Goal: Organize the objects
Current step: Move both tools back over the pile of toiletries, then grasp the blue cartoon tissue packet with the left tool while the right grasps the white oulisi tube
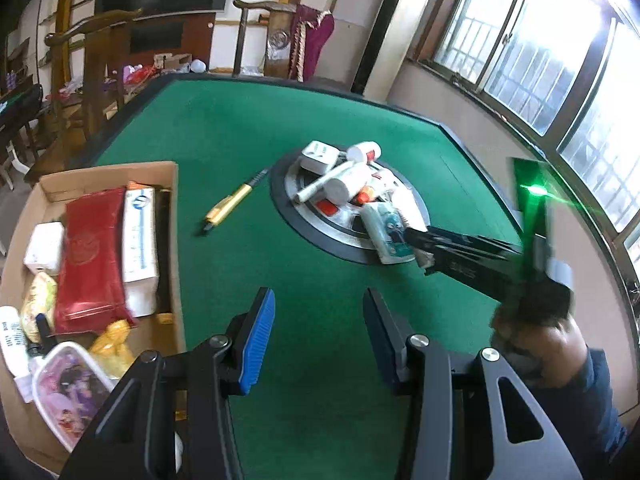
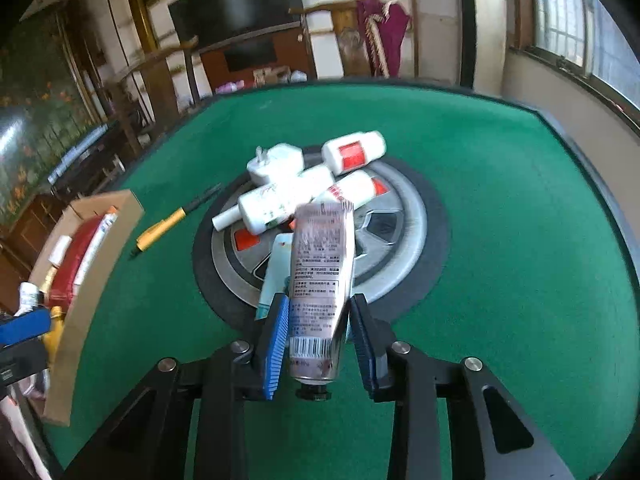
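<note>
Far left of the left gripper point(image 1: 318, 336): cardboard box point(image 1: 170, 216), already part-filled, with a red pouch point(image 1: 90, 264), a white carton and soft yellow packets. It sits just beside the left finger. The left gripper's jaws stand apart over bare green felt, nothing between them.

Ahead-left of it: yellow pen point(image 1: 230, 204), lying flat and alone on the table point(image 1: 224, 128). Slim, rigid, light; likely to roll. Best pinched across the barrel at mid-length.

Ahead, on the round centre hub point(image 1: 316, 236): a loose heap consisting of a white plug adapter point(image 1: 316, 156), white bottles point(image 1: 344, 184) with red labels, and a small wrapped packet. The bottles look smooth and round, so probably slippery; take them across the body, not the cap. The heap may shift when one piece is drawn out.

Right gripper point(image 2: 320, 340): pads pressed on a silvery-pink tube point(image 2: 322, 264), gripped low on the body, near the cap end, which points back towards the camera. The crimped end juts out ahead over the hub. Whether it is clear of the heap I cannot tell. The tube is soft-walled and light, so a hard squeeze would dent it or push out its contents. The stiffer shoulder by the cap seems the safer hold.
</note>
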